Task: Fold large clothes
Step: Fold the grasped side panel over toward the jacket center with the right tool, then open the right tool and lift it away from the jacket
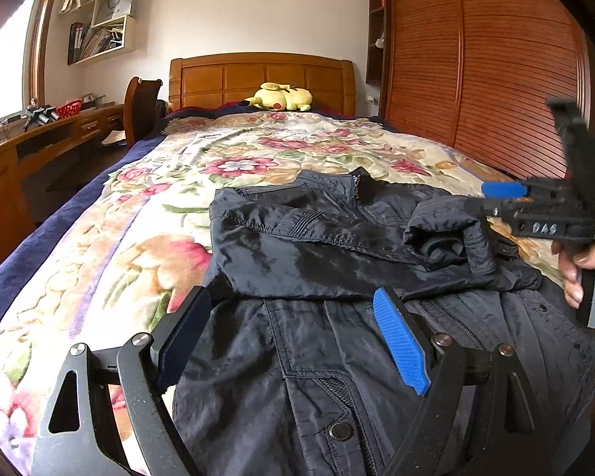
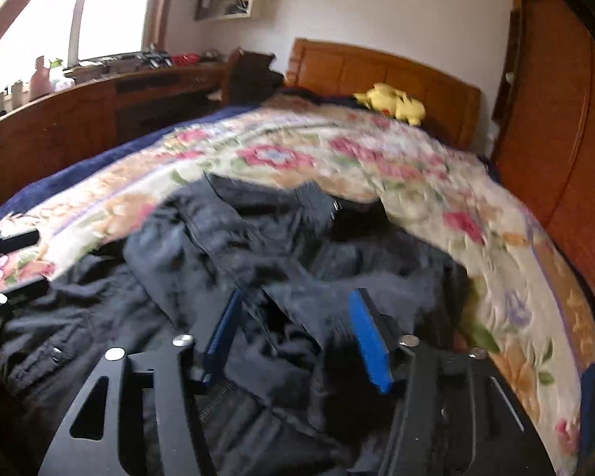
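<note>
A dark navy jacket (image 1: pixel 297 238) lies on the floral bedspread (image 1: pixel 139 246), zip and snap buttons facing up. Its upper part and a sleeve (image 1: pixel 448 238) are folded across the body. My left gripper (image 1: pixel 291 297) hovers over the jacket's lower left part, open, with nothing between its blue pads. My right gripper (image 1: pixel 478 197), held in a hand at the right, hangs just above the folded sleeve cuff. In the blurred right wrist view that right gripper (image 2: pixel 297 297) stands open over rumpled jacket (image 2: pixel 258 246) fabric, pads apart and not pressing on it. The left gripper (image 2: pixel 31 261) shows at the left edge.
A yellow plush toy (image 1: pixel 281 97) lies by the wooden headboard (image 1: pixel 258 75). A slatted wooden wardrobe (image 1: pixel 476 59) runs along the bed's right side. A desk (image 1: pixel 59 131) and chair (image 1: pixel 139 107) stand to the left under a window. Bedspread beyond the jacket is bare.
</note>
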`<state>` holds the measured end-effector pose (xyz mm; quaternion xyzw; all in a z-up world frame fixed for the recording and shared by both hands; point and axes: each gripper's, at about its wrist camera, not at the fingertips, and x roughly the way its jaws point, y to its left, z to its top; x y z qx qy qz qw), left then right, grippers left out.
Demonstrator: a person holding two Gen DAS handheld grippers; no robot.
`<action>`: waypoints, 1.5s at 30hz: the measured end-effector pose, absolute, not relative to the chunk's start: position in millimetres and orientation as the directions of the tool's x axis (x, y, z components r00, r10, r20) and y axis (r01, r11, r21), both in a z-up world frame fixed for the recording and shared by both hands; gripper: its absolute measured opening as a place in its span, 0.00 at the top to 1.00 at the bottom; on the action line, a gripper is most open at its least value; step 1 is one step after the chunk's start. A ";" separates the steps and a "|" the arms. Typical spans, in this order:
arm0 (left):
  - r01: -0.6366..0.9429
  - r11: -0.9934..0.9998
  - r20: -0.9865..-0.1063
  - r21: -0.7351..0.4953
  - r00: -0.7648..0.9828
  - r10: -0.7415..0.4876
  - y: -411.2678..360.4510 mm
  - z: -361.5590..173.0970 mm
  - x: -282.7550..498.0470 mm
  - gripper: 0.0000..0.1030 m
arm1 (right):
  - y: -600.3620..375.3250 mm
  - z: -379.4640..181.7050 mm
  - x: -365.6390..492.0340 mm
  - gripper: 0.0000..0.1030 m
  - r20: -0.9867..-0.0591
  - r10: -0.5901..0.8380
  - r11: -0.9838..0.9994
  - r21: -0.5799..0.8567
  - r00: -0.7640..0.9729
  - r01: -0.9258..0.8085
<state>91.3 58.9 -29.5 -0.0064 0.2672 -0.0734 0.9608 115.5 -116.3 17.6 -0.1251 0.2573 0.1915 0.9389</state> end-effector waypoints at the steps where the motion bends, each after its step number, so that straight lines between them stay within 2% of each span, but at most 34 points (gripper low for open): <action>1: 0.139 0.989 -0.512 -0.052 0.846 -0.146 58.7 -29.6 91.4 0.18 | -118.3 13.7 117.3 0.42 -0.543 0.279 0.899 -0.142 0.792 -0.415; 9: 0.150 0.988 -0.513 -0.045 0.845 -0.151 55.4 -29.7 90.8 0.18 | -136.7 -27.2 163.6 0.42 -0.688 0.111 0.919 -0.204 0.717 -0.338; 11: 0.148 0.988 -0.512 -0.047 0.846 -0.151 56.3 -29.3 90.3 0.18 | -139.1 -28.4 169.2 0.59 -0.694 0.127 0.920 -0.185 0.709 -0.346; 12: 0.147 0.988 -0.511 -0.048 0.846 -0.150 57.0 -29.1 90.3 0.18 | -140.0 -27.1 173.1 0.75 -0.698 0.138 0.922 -0.169 0.703 -0.349; 13: 0.144 0.988 -0.510 -0.051 0.847 -0.150 57.9 -28.9 90.2 0.18 | -143.9 -23.6 173.9 0.83 -0.695 0.157 0.926 -0.142 0.701 -0.349; 15: 0.140 0.989 -0.509 -0.054 0.848 -0.148 59.5 -29.2 90.1 0.18 | -153.5 -10.3 176.8 0.89 -0.645 0.215 0.939 -0.070 0.733 -0.338; 19: 0.139 0.989 -0.506 -0.055 0.850 -0.148 60.0 -29.0 90.0 0.18 | -156.5 20.0 172.8 0.91 -0.553 0.239 0.948 -0.045 0.798 -0.315; 23: 0.136 0.989 -0.504 -0.051 0.852 -0.143 60.6 -29.3 89.3 0.18 | -120.5 41.0 155.6 0.91 -0.482 0.271 0.922 -0.121 0.833 -0.369; 26: 0.131 0.990 -0.503 -0.049 0.853 -0.137 62.0 -29.0 88.8 0.18 | -86.8 46.8 137.1 0.91 -0.444 0.373 0.864 -0.155 0.815 -0.480; 31: 0.121 0.992 -0.502 -0.047 0.855 -0.128 67.3 -28.5 87.6 0.18 | -52.6 34.4 112.4 0.89 -0.472 0.466 0.787 -0.166 0.749 -0.595; 33: 0.117 0.992 -0.503 -0.049 0.855 -0.126 69.9 -28.6 87.4 0.18 | -46.5 24.1 112.4 0.83 -0.517 0.442 0.787 -0.170 0.733 -0.594; 35: 0.116 0.992 -0.503 -0.052 0.855 -0.126 71.2 -28.7 87.2 0.18 | -46.7 14.7 117.0 0.72 -0.552 0.408 0.796 -0.176 0.728 -0.579; 37: 0.115 0.992 -0.502 -0.051 0.856 -0.125 71.3 -28.4 86.7 0.18 | -48.7 11.8 117.8 0.51 -0.563 0.398 0.796 -0.180 0.724 -0.577; 39: 0.116 0.992 -0.502 -0.051 0.856 -0.126 71.0 -28.5 86.2 0.18 | -54.9 13.7 117.1 0.45 -0.568 0.389 0.803 -0.176 0.725 -0.569; 45: 0.121 0.992 -0.504 -0.047 0.854 -0.128 69.1 -28.3 85.8 0.18 | -69.9 15.0 116.5 0.43 -0.584 0.383 0.824 -0.135 0.716 -0.551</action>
